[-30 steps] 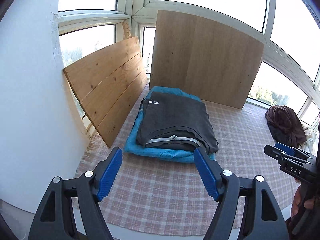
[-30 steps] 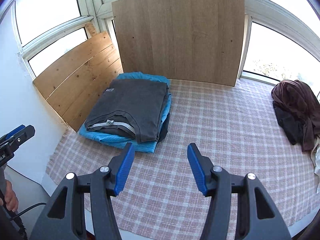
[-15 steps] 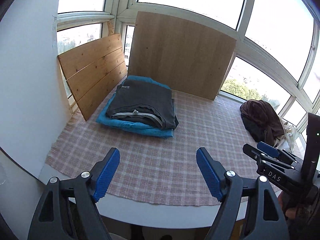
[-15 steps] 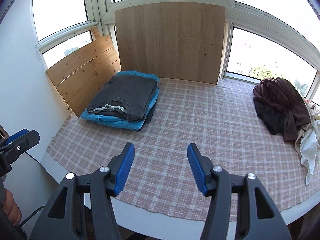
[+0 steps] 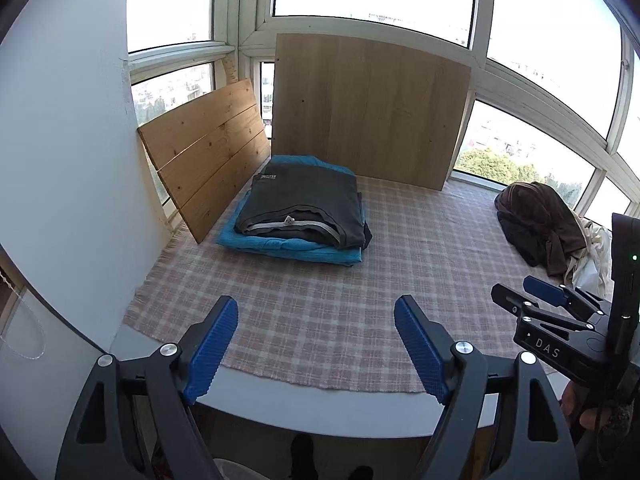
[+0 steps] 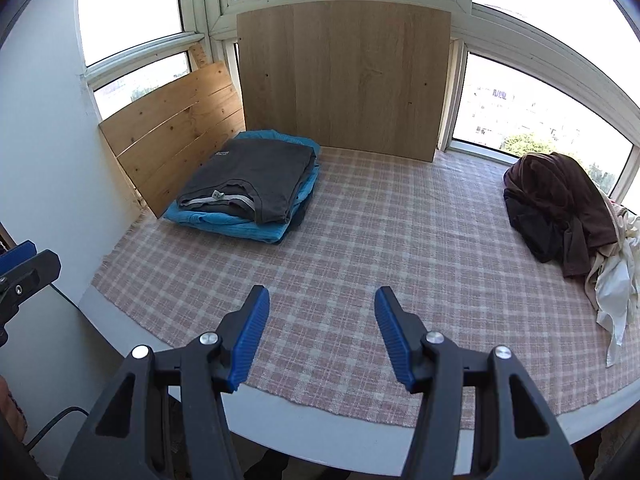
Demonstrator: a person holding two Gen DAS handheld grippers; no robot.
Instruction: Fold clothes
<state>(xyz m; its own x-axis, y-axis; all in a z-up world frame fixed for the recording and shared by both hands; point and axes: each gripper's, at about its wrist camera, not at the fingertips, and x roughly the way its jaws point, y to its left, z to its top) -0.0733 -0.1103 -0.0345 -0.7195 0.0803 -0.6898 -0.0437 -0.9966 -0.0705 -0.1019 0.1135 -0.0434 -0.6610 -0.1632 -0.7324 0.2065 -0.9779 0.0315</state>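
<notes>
A folded dark grey shirt [image 5: 304,204] [image 6: 252,176] lies on a folded blue garment [image 5: 288,246] [image 6: 240,226] at the table's far left. An unfolded heap with a brown garment [image 5: 540,220] [image 6: 560,196] on top sits at the far right, and white cloth [image 6: 616,284] spills from it. My left gripper [image 5: 316,300] hovers open over the front edge of the chequered cloth [image 5: 320,280], with nothing between its blue pads. My right gripper [image 6: 322,289] is open and empty too, near the front middle of the table.
Two wooden boards lean against the windows behind the stack: a slatted one [image 5: 204,152] at the left and a plain panel [image 5: 372,112] at the back. A white wall [image 5: 60,160] closes the left side. The table's white rim [image 5: 320,412] runs just below the grippers.
Both grippers have drawn back from the folded stack to the table's front edge, so the stack looks smaller and farther away. The left jaws stand slightly wider.
</notes>
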